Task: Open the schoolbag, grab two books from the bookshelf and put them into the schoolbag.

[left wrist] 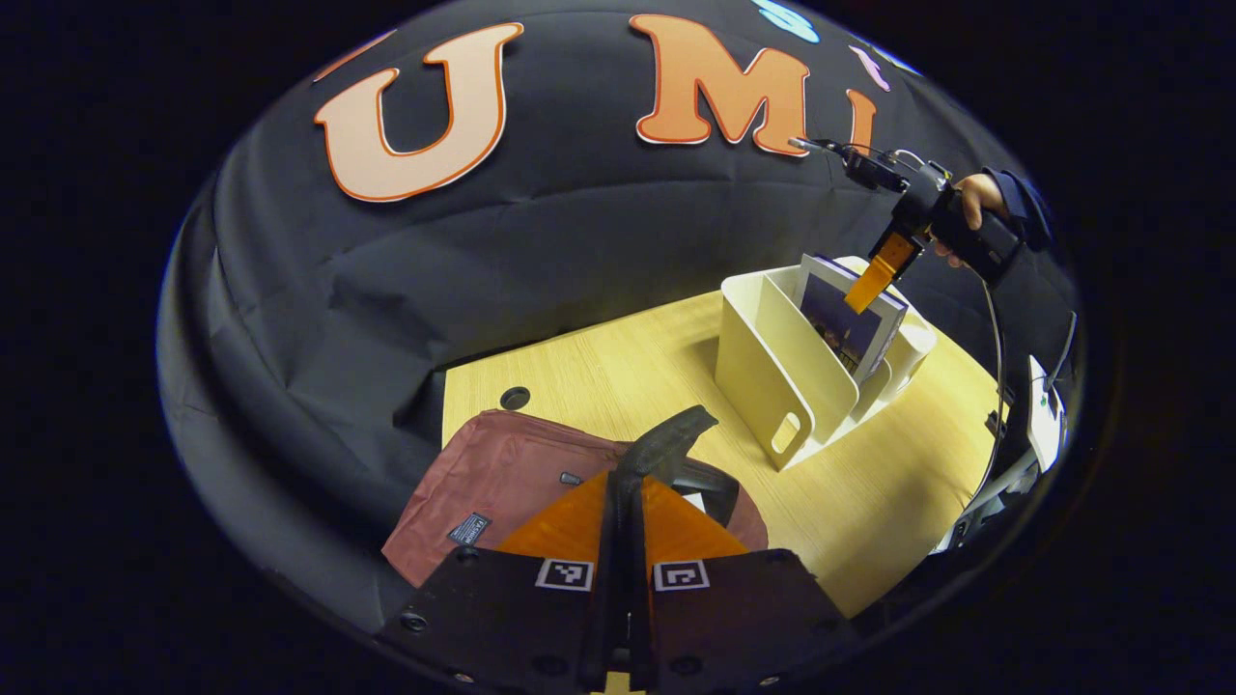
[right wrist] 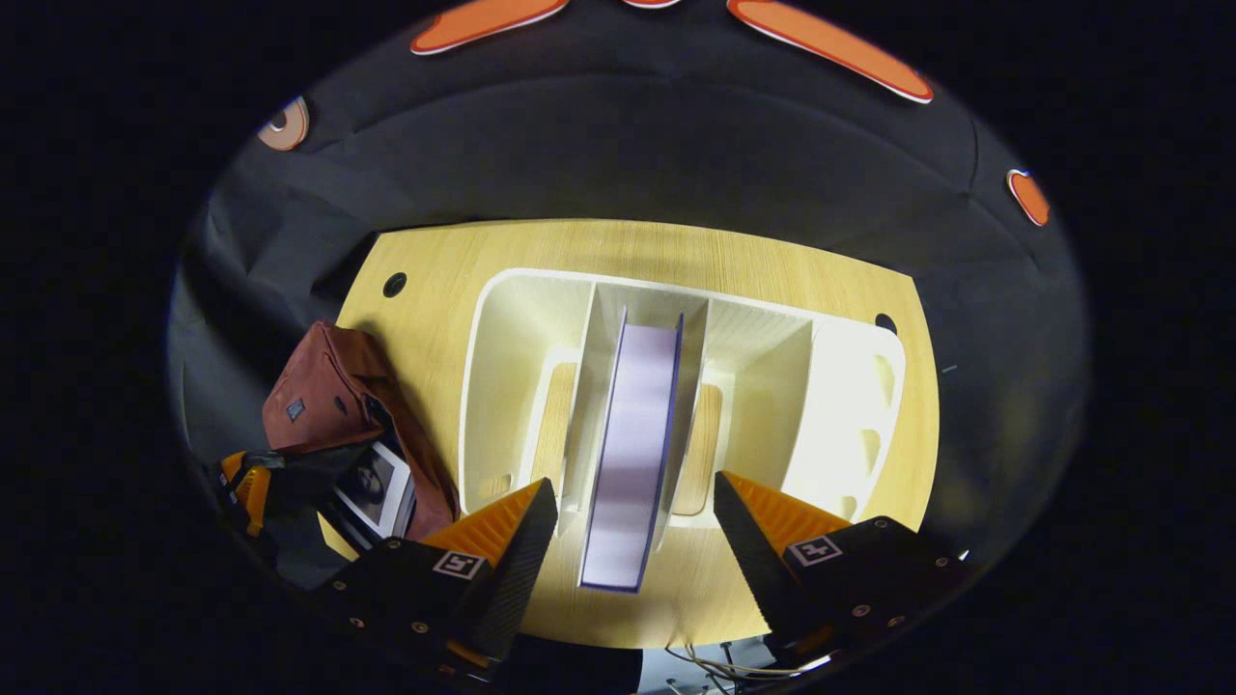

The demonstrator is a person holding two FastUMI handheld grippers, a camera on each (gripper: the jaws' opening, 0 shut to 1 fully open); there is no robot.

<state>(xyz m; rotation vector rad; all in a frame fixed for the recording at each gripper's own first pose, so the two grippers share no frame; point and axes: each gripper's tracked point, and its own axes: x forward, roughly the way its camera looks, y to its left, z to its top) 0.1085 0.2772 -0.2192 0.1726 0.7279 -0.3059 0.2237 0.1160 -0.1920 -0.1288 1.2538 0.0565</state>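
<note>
A: Left gripper view. The left claw (left wrist: 626,502) is clamped on the schoolbag's black strap (left wrist: 666,439), likely keeping the maroon schoolbag (left wrist: 492,473) open. At two o'clock, the bookshelf (left wrist: 787,372) stands on the tabletop (left wrist: 599,372).

B: Right gripper view. The right claw (right wrist: 632,521) gapes wide astride the upright book (right wrist: 632,454) in the middle slot, not touching it. The other book (right wrist: 375,487) sits in the schoolbag at eight o'clock.

Left gripper view: low over the schoolbag (left wrist: 502,483), close, facing across the counter (left wrist: 869,502) toward the bookshelf (left wrist: 801,367). Right gripper view: above the bookshelf (right wrist: 676,386), close, looking steeply down. Shared: bookshelf, schoolbag (right wrist: 338,405), counter (right wrist: 435,290).
</note>
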